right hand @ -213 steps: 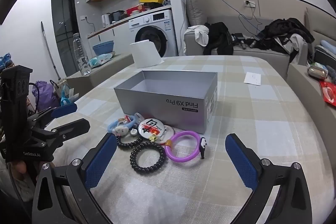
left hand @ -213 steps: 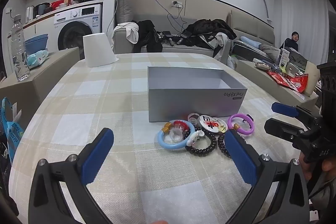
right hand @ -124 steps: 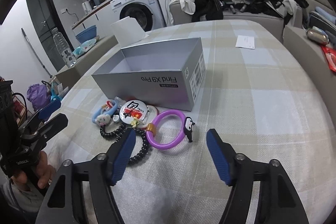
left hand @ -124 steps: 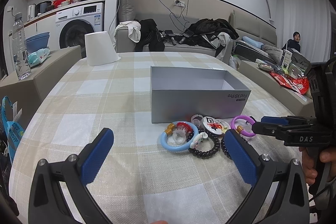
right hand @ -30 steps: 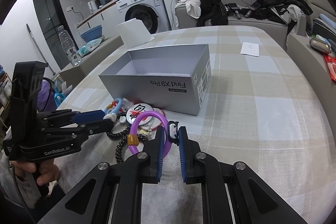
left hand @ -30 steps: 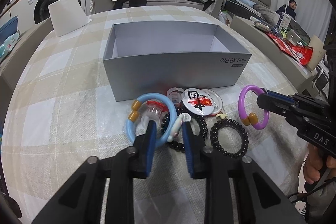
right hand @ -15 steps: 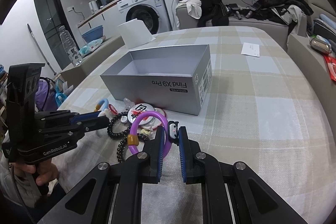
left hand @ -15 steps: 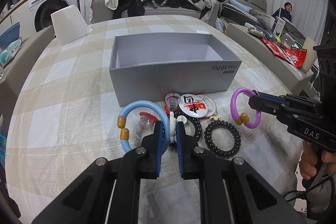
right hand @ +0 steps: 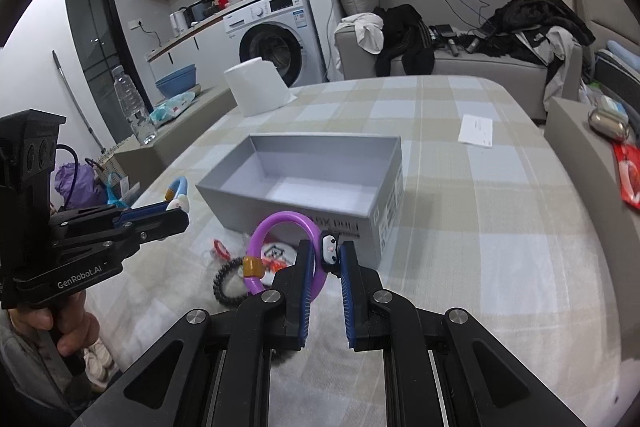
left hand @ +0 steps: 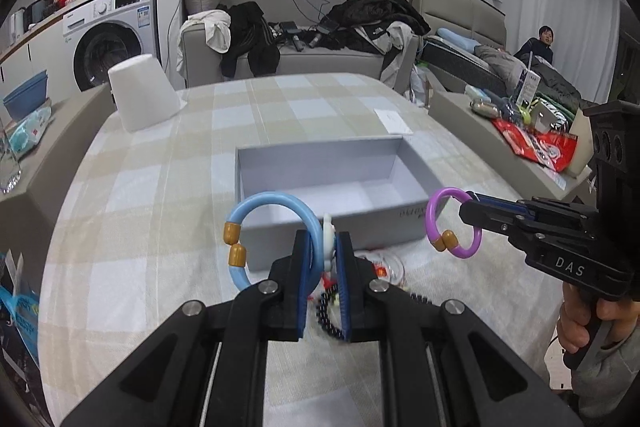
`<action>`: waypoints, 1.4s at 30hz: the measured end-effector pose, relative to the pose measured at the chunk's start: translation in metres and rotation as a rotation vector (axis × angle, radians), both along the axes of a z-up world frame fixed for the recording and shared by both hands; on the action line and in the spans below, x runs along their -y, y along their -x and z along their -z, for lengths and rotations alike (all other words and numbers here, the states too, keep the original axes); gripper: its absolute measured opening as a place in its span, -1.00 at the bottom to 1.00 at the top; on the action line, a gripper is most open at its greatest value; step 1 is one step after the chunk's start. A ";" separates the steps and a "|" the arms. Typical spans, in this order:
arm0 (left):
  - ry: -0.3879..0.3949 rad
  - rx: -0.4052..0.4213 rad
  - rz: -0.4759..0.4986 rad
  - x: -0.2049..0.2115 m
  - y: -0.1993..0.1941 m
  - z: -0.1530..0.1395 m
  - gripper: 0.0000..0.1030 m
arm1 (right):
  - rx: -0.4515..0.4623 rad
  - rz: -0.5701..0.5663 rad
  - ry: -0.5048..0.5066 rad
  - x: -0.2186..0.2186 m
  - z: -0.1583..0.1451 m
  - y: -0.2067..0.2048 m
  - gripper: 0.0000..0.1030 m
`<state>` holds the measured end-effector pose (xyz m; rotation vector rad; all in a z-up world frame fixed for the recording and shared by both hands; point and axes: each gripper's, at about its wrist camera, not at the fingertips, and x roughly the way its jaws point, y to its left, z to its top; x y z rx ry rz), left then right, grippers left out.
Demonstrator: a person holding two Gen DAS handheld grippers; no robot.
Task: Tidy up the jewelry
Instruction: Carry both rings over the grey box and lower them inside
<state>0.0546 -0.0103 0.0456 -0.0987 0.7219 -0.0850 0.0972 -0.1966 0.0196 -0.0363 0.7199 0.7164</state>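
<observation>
Bench: a checked cloth is covering it, carrying an open grey box and a white paper roll.
Room: a washing machine and a clothes-strewn sofa are standing behind.
Left hand-held gripper: pinching the blue ring, holding it before the box.
Right hand-held gripper: pinching the purple ring.
Change: both rings are now lifting clear of the beads left on the cloth.
Writing: "DAS", "GenRobot.AI".
</observation>
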 end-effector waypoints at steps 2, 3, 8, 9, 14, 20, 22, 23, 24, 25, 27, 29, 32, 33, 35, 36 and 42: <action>0.001 0.010 -0.004 -0.003 -0.005 -0.004 -0.84 | 0.000 0.006 -0.008 -0.001 -0.006 -0.007 -0.76; 0.003 0.013 -0.006 -0.004 -0.010 -0.005 -0.84 | 0.000 0.008 -0.012 -0.002 -0.008 -0.011 -0.76; 0.010 0.007 -0.007 -0.007 -0.027 0.000 -0.84 | -0.009 0.039 -0.024 -0.004 -0.016 -0.035 -0.76; 0.012 0.002 -0.006 -0.007 -0.031 0.003 -0.84 | -0.012 0.044 -0.028 -0.005 -0.016 -0.040 -0.76; 0.011 -0.038 0.015 -0.002 -0.047 0.014 -0.84 | -0.035 0.043 -0.027 -0.014 -0.014 -0.058 -0.76; 0.001 -0.079 0.014 -0.003 -0.065 0.027 -0.84 | -0.058 0.009 0.004 -0.029 -0.001 -0.071 -0.76; 0.006 -0.097 0.008 -0.006 -0.069 0.031 -0.84 | -0.064 0.002 0.016 -0.033 0.003 -0.076 -0.76; 0.007 -0.106 0.004 -0.007 -0.071 0.033 -0.84 | -0.071 -0.003 0.019 -0.035 0.005 -0.078 -0.76; 0.005 -0.116 -0.006 -0.009 -0.071 0.035 -0.84 | -0.075 -0.006 0.022 -0.036 0.007 -0.081 -0.76; 0.004 -0.122 -0.013 -0.009 -0.071 0.037 -0.84 | -0.079 -0.008 0.027 -0.037 0.009 -0.084 -0.76; 0.001 -0.126 -0.020 -0.010 -0.069 0.037 -0.84 | -0.079 -0.017 0.026 -0.039 0.010 -0.087 -0.76; 0.005 -0.133 -0.029 -0.010 -0.067 0.037 -0.84 | -0.080 -0.024 0.030 -0.043 0.010 -0.090 -0.76; 0.007 -0.143 -0.046 -0.013 -0.067 0.036 -0.84 | -0.085 -0.041 0.036 -0.049 0.013 -0.094 -0.76; 0.007 -0.145 -0.053 -0.014 -0.066 0.035 -0.84 | -0.085 -0.047 0.039 -0.051 0.014 -0.094 -0.76; 0.007 -0.149 -0.065 -0.016 -0.065 0.035 -0.84 | -0.084 -0.058 0.045 -0.055 0.014 -0.095 -0.76; 0.007 -0.151 -0.071 -0.017 -0.064 0.035 -0.84 | -0.084 -0.063 0.048 -0.057 0.014 -0.095 -0.76; -0.009 -0.160 -0.115 -0.029 -0.056 0.035 -0.84 | -0.100 -0.106 0.045 -0.070 0.014 -0.093 -0.76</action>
